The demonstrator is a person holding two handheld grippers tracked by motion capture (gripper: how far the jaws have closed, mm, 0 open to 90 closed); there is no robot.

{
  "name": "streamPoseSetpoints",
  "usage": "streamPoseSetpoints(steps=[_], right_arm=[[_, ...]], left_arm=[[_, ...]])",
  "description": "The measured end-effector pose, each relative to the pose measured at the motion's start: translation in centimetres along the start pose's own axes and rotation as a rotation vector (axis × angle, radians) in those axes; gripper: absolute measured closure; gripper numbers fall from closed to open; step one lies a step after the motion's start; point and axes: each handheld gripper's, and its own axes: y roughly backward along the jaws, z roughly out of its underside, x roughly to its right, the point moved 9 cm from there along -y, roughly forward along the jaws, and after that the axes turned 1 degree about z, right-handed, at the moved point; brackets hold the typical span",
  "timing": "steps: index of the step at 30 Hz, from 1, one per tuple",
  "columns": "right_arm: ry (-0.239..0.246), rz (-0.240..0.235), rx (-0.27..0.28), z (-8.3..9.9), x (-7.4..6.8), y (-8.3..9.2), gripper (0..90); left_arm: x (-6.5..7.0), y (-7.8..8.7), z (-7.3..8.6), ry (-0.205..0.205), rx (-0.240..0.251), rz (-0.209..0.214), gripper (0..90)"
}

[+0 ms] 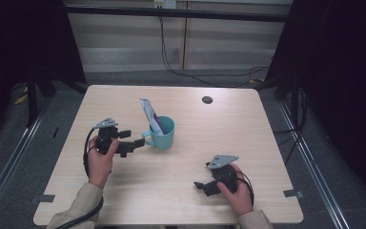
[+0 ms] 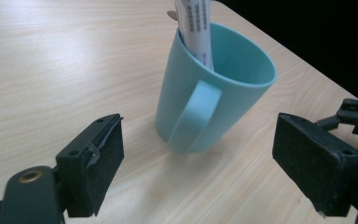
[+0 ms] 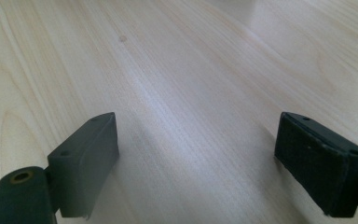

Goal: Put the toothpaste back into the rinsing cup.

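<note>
Approach was the step in hand: your left gripper, jaws spread, faced the handle of the teal mug on the worktop, sachet inside. Next you needed to advance and close. Your right gripper rested apart, jaws spread.

One mug, one sachet in it, two grippers, the left and the right, one table with one grommet

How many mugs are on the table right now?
1. The teal mug stands left of the table's middle, just ahead of the open left gripper, with a sachet sticking out of it.
</note>
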Motion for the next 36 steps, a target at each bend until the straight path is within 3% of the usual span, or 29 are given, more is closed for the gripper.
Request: streamPoseSetpoints(steps=[18, 36], right_arm=[[0.000, 0.000, 0.000, 0.0, 0.0, 0.0, 12.7], [-0.001, -0.001, 0.000, 0.0, 0.0, 0.0, 12.7]], left_arm=[[-1.2, 2.0, 2.1, -0.002, -0.005, -0.016, 16.4], [-2.0, 2.7, 4.5, -0.002, -0.026, -0.025, 16.4]])
